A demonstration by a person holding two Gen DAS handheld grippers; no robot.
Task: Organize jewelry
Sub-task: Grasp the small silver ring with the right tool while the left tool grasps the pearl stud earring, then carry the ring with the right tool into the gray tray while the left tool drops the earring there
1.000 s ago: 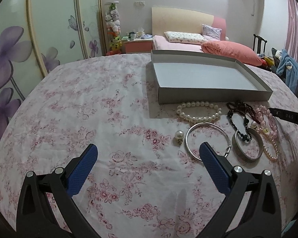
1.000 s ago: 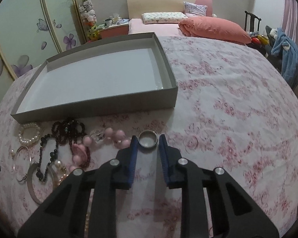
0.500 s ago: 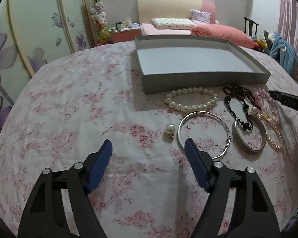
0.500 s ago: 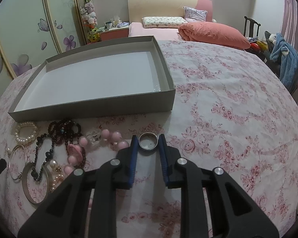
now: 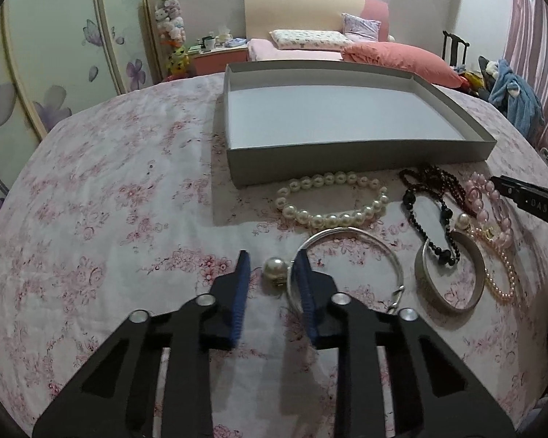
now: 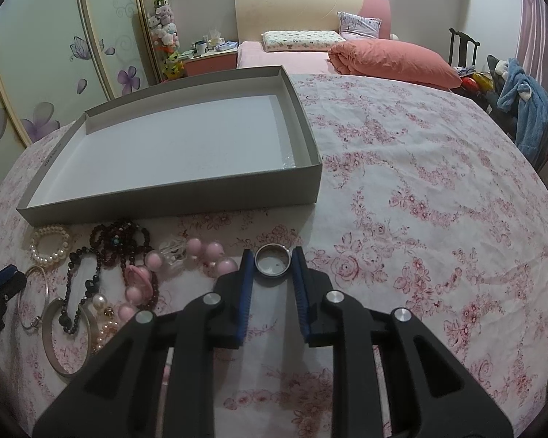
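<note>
1. Since a second ago your left gripper has come forward and down over the floral cloth, and its jaws have swung in from wide apart; they are closing now, with the pearl earring between the blue pads.
2. From the left wrist view you cannot tell whether the pads press the earring yet: a gap shows on its left side, and the right pad sits close against the thin silver bangle just beside it.
3. Your right gripper has kept its place, jaws narrow, with the steel ring between the pad tips; both pads look to touch the band.
4. The grey box lies open on the cloth just behind the jewelry, nothing in it.
5. The other pieces lie in a row in front of the box: the white pearl bracelet, the dark bead strand, the wide silver bangle, the pink bead strand and the small pearl strand.
6. The tip of your right gripper shows at the right edge of the left wrist view, beside the pink beads.
</note>
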